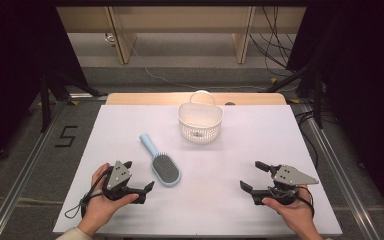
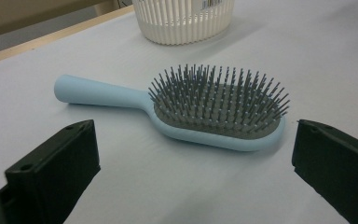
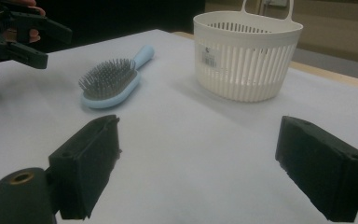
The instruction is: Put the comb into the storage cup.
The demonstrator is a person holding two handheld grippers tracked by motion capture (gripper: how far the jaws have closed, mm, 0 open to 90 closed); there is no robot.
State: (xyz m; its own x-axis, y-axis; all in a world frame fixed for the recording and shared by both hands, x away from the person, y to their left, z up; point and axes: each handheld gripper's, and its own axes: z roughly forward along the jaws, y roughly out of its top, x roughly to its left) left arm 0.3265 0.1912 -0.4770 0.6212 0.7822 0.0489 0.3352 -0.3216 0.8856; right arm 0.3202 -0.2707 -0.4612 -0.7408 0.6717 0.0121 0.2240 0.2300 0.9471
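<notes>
the hairbrush (image 2: 200, 109) lay at the centre of my left tongs' view, bristles up: a pale blue oval head with grey pins and a tapering handle pointing upper left. both my left tongs (image 1: 139, 181) and right tongs (image 1: 252, 176) were spread wide, holding nothing.

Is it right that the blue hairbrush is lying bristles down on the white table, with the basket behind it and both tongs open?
Not quite: the hairbrush lies bristles up, as the left gripper view shows. The rest holds: the basket stands behind it on the white table, and the left tongs and right tongs are open.
</notes>
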